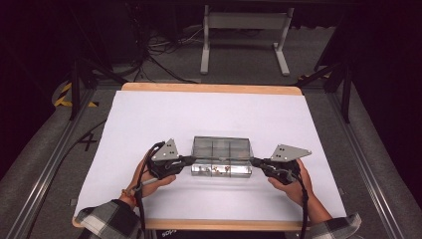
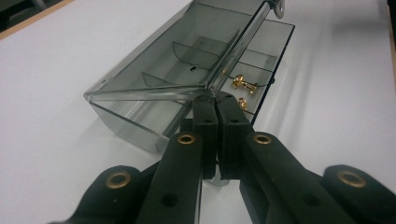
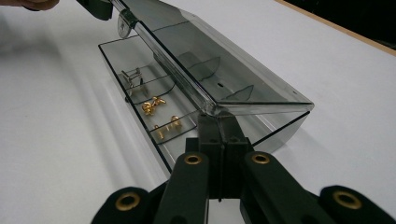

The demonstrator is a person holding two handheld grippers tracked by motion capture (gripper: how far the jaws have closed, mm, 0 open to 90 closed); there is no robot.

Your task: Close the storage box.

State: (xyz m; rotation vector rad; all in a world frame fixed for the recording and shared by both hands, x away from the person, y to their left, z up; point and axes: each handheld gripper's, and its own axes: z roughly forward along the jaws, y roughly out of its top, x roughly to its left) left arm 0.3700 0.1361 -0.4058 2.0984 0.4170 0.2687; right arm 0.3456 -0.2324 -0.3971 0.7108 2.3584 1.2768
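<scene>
The smoky clear plastic compartment box (image 1: 221, 156) sits mid-bench (image 1: 149, 114). Left hand-held gripper (image 1: 191, 160) and right hand-held gripper (image 1: 253, 161) are clamped on its hinge-line ends. Judged light, rigid, slick and brittle; the end edges suit gripping. Small gold fittings (image 2: 245, 84) lie loose inside.

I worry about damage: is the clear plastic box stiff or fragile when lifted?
The clear plastic box looks rigid, with thin walls that may crack. Its smooth surface seems slippery. Lifted, it may tip, shifting the small gold pieces.
</scene>
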